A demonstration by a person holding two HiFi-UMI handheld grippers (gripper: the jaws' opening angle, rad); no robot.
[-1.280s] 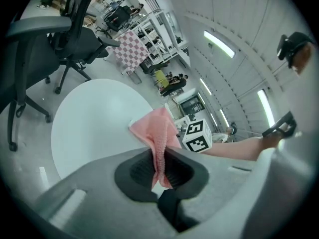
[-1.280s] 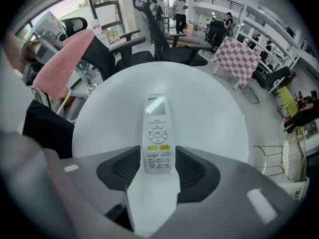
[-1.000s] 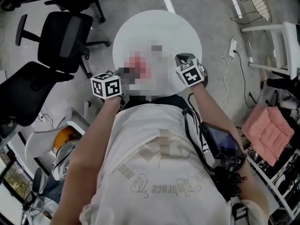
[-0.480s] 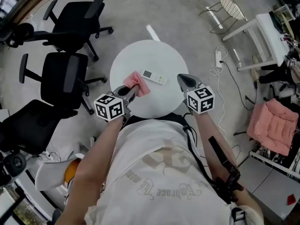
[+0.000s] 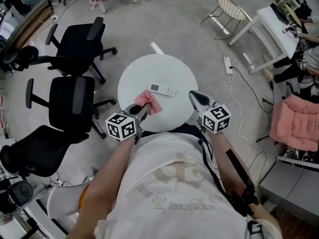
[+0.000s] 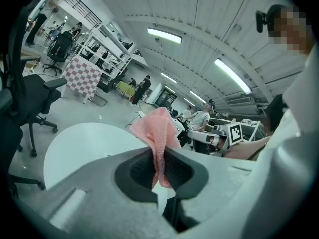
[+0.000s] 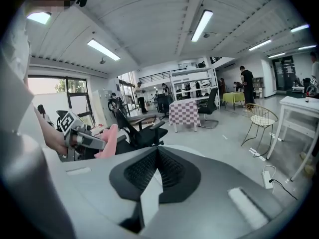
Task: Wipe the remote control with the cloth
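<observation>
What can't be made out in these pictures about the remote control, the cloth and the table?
Remote control: too small in the head view to read its buttons or any dirt; neither gripper view shows it.
Cloth: its lower end is hidden inside the shut left gripper, left gripper view.
Table: its near edge is hidden by the person's shoulders, head view.

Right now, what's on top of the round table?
Only the remote lies on the table, near its middle. The pink cloth is held over it, clamped in the left gripper. The table's near edge is hidden behind that gripper, the right gripper and the person's shirt.
</observation>
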